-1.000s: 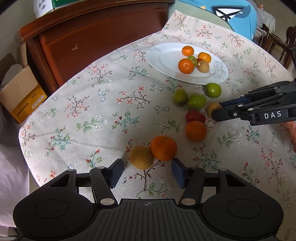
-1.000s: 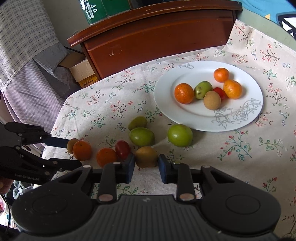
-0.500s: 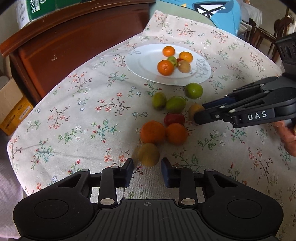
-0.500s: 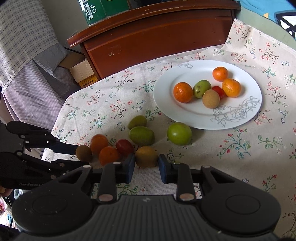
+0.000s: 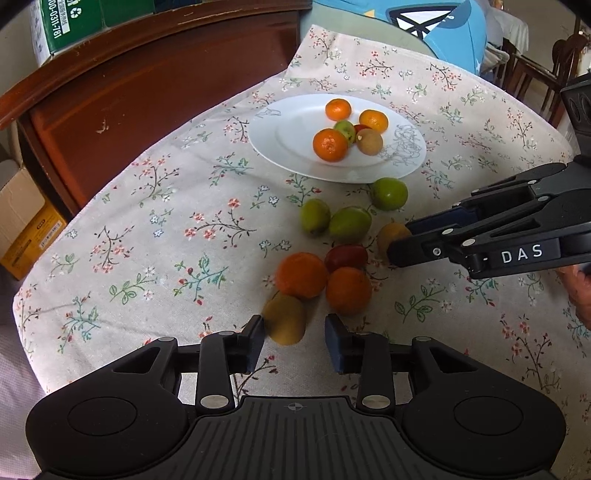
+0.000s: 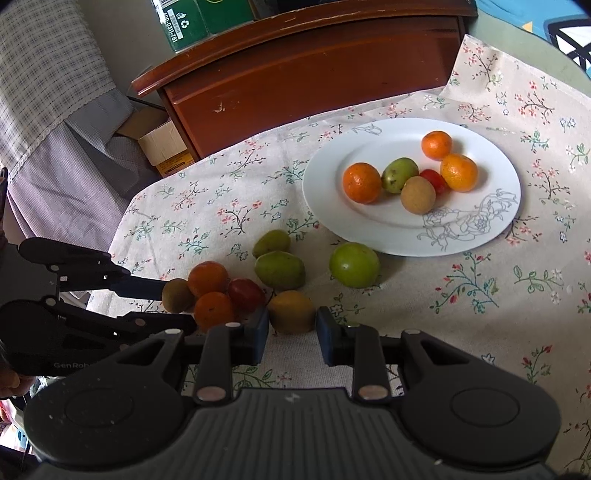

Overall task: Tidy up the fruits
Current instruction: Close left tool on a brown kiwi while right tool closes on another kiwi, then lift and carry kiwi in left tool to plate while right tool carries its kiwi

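Note:
A white plate point(image 5: 295, 147) point(image 6: 480, 147) holds several fruits. Loose fruits lie on the cloth in front of it: two oranges point(image 5: 301, 275) point(image 5: 348, 290), a red fruit point(image 5: 346, 256), green fruits point(image 5: 349, 224) and a brown kiwi point(image 5: 285, 318) point(image 6: 177, 294). My left gripper point(image 5: 294, 339) point(image 6: 173, 304) is open with the kiwi between its fingers, against the left finger. My right gripper point(image 6: 290, 334) point(image 5: 400, 242) is open around a yellow-brown fruit point(image 6: 291, 311) point(image 5: 391, 235), with small gaps on both sides.
A dark wooden cabinet point(image 5: 147, 85) stands behind the table with a green box point(image 5: 74, 22) on top. A cardboard box point(image 5: 22, 221) sits on the floor at left. The floral tablecloth point(image 5: 147, 240) ends at the left edge. A wooden chair point(image 5: 535, 74) is far right.
My left gripper pushed the kiwi and an orange toward the fruit cluster and narrowed around the kiwi. The right gripper stayed around the yellow-brown fruit.

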Demonstrator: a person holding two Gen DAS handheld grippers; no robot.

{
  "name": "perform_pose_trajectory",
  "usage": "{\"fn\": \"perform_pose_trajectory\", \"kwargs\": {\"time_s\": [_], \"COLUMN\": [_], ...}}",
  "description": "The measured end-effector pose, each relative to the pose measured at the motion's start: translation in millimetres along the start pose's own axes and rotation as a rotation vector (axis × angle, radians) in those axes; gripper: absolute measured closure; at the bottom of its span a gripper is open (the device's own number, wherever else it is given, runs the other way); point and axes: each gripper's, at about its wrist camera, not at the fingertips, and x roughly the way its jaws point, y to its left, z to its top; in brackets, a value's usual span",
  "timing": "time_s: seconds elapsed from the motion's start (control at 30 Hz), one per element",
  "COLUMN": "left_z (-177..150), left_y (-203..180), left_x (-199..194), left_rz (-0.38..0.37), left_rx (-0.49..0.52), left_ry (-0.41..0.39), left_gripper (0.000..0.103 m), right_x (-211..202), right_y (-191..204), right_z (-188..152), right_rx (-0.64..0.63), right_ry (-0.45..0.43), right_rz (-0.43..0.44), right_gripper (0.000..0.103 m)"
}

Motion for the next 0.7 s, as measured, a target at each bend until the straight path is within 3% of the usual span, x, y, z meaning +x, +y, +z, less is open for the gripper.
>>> {"fn": "perform_pose_trajectory", "kwargs": {"time_s": [0.23,0.7], "left_z": [2.8,7.5], "left_y": [-4.7,-16.0], "left_x": [-3.3,-9.4], "left_rz": [0.015,0.039], "left_rx": [0.013,0.043], "left_ry": [-0.012,-0.028], "left_gripper": [0.08,0.08], "right_x": [0.9,-12.0], "right_y": [1.0,-6.5], "right_z": [0.3,-0.2], "right_rx": [-0.012,0.018], "right_ry": [0.0,-0.012], "right_rz": [0.002,0.003], "right_gripper": [0.076,0.076]}}
